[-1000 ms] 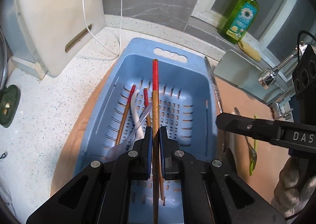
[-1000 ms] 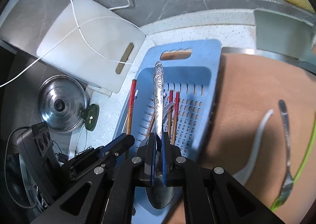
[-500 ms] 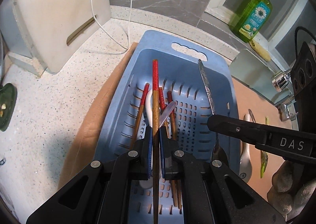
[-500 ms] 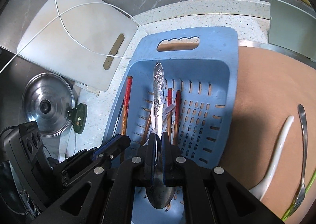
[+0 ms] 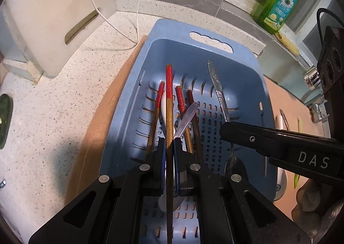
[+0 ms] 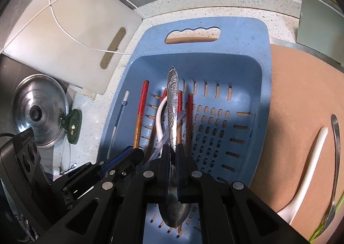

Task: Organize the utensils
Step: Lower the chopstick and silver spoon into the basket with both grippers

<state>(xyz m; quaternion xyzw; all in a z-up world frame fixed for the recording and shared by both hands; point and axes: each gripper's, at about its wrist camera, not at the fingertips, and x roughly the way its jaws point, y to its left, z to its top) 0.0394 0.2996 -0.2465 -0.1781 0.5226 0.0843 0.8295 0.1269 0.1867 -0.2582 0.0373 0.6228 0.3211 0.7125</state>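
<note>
Left gripper (image 5: pixel 169 147): fingers closed on a red-tipped chopstick (image 5: pixel 169 102), which runs up the centre of the left wrist frame, its red end over the inside of the blue basket (image 5: pixel 243 54).

Right gripper (image 6: pixel 172 153): fingers closed on an engraved metal spoon (image 6: pixel 173 102), handle pointing to the upper centre of the right wrist frame, bowl showing below the fingers at lower centre. It hangs over the same basket.

Basket contents: several red-tipped chopsticks (image 5: pixel 180 102), a white spoon (image 6: pixel 159 123) and a flat pale utensil lie along the left half of the slotted floor. The right half appears bare.

Outstanding: a white spoon (image 6: pixel 309 166), a metal fork (image 6: pixel 336 153) and a green item lie on the tan board (image 6: pixel 301 85) at the right of the right wrist frame, outside the basket.

Assessment: the step in hand is judged to be depositing both held pieces.

Recommendations:
- Bring each piece low and near-flat before release, so it does not bounce or tip over the wall.
- Lay the chopstick parallel with those already there, red ends together.
- Set the spoon on the vacant right side, clear of the pile.
- The two grippers sit close together; release one at a time to avoid a clash.
</note>
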